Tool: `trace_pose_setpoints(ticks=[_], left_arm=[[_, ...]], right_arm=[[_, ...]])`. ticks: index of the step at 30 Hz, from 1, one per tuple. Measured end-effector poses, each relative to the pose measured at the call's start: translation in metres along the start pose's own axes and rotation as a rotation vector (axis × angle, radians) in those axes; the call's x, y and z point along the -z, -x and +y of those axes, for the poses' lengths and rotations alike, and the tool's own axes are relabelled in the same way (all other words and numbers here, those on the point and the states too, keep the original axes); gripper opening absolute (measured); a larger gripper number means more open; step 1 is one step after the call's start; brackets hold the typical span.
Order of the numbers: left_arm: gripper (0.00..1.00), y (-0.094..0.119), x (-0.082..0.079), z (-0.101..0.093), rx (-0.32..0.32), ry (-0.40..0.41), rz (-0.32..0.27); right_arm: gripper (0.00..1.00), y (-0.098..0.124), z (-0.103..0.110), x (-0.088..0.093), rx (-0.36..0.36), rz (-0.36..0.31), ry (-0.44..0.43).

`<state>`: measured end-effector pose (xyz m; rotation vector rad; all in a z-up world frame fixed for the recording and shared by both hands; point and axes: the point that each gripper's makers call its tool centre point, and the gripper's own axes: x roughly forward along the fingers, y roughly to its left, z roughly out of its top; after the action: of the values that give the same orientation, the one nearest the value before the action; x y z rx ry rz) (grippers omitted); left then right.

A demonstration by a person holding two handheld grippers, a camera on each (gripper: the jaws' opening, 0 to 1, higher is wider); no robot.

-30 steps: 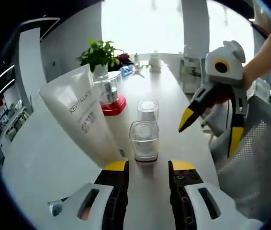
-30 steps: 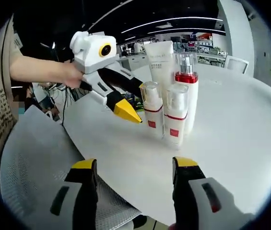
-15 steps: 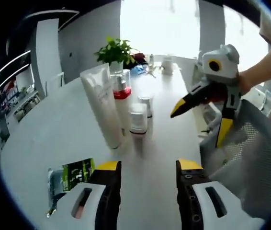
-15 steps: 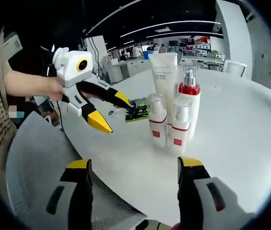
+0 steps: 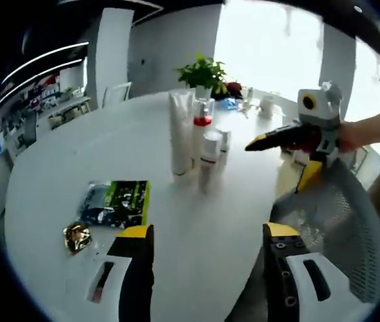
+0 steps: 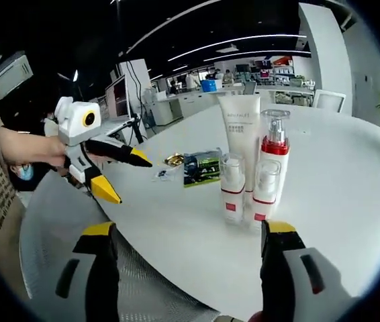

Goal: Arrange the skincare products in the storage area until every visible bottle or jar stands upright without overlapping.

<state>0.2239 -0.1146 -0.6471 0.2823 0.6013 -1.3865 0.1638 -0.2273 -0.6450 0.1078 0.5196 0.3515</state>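
Bottles (image 6: 254, 184) stand upright together on the tabletop (image 6: 338, 181); light, tippy, best gripped mid-body. Both grippers' jaws gape wide, empty.

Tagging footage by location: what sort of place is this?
Probably an open-plan office: a large white meeting table, a mesh office chair, and desks with monitors under ceiling strip lights.

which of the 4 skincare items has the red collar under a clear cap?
The tall pump bottle standing right beside the white tube. It alone has a red collar at its neck; the two short bottles in front carry only small red labels.
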Motion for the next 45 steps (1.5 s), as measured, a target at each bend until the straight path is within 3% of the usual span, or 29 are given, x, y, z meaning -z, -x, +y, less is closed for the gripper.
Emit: trace_pose_setpoints(ticks=[4,10,15,32,38,40,45], left_arm=[[0.69,0.014,0.011,-0.001,-0.035,0.048,0.003],[0.79,0.039,0.008,0.003,-0.106,0.157,-0.062],[0.85,0.054,0.008,0.003,-0.137,0.199,-0.091],[0.97,0.088,0.024,0.002,-0.214,0.273,-0.103],[0.97,0.093,0.026,0.001,-0.237,0.272,-0.093],[0.97,0.094,0.027,0.002,-0.248,0.27,-0.09],[0.97,0.094,0.029,0.002,-0.256,0.276,-0.086]], right_arm=[[0.93,0.003,0.004,-0.009,0.002,-0.056,-0.074],[0.97,0.002,0.01,-0.016,0.008,-0.063,-0.086],[1.0,0.004,0.007,-0.017,0.042,-0.053,-0.092],[1.0,0.006,0.022,-0.035,0.107,-0.086,-0.122],[1.0,-0.001,0.029,-0.013,0.118,-0.035,-0.1],[1.0,0.002,0.025,-0.016,0.143,-0.041,-0.053],[1.0,0.002,0.022,-0.016,0.14,-0.056,-0.1]])
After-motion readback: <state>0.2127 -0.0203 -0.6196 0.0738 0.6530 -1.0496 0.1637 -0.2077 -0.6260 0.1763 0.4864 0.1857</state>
